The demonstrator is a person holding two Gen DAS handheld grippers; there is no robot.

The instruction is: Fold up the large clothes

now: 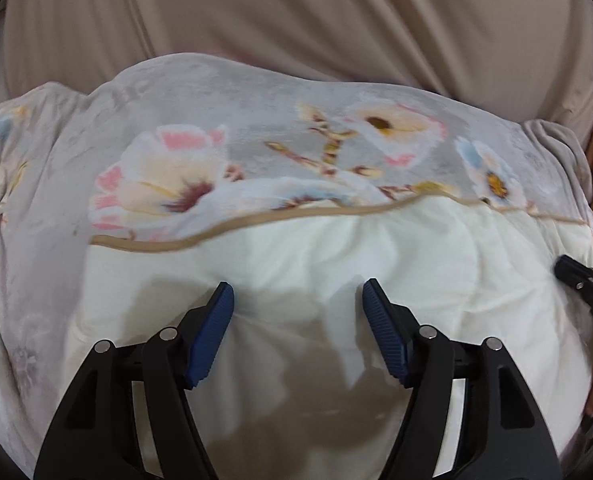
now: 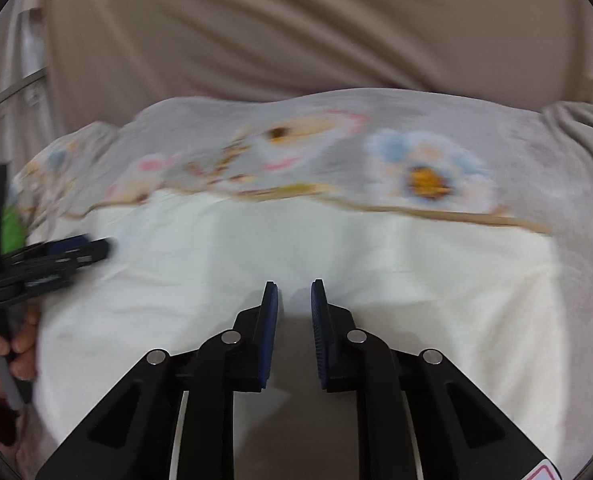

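- Left wrist view: the left gripper (image 1: 298, 300) hovered over the blanket (image 1: 256, 140) with its blue pads spread wide and nothing between them. The blanket filled the frame from 9 to 3 o'clock, its cream lining (image 1: 316, 264) turned up nearest the camera and its floral face beyond. A tan piped hem (image 1: 232, 220) ran side to side from 8 toward 3 o'clock, which I took to be the long axis of the fold. The right gripper (image 1: 588, 292) showed at 3 o'clock. Beige drapes (image 1: 296, 12) hung at 12 o'clock.
- Right wrist view: this view was blurred. The right gripper (image 2: 294, 300) had its pads narrowly apart, pinching nothing visible, over the lining (image 2: 296, 240). The hem (image 2: 436, 210) sloped down toward 3 o'clock. The left gripper (image 2: 56, 256) sat at 9 o'clock.
- Risk, as I judged it: with neither gripper holding cloth, the thick folded layer could slump or spring open. A pinch might catch only the top ply and skew the hem.
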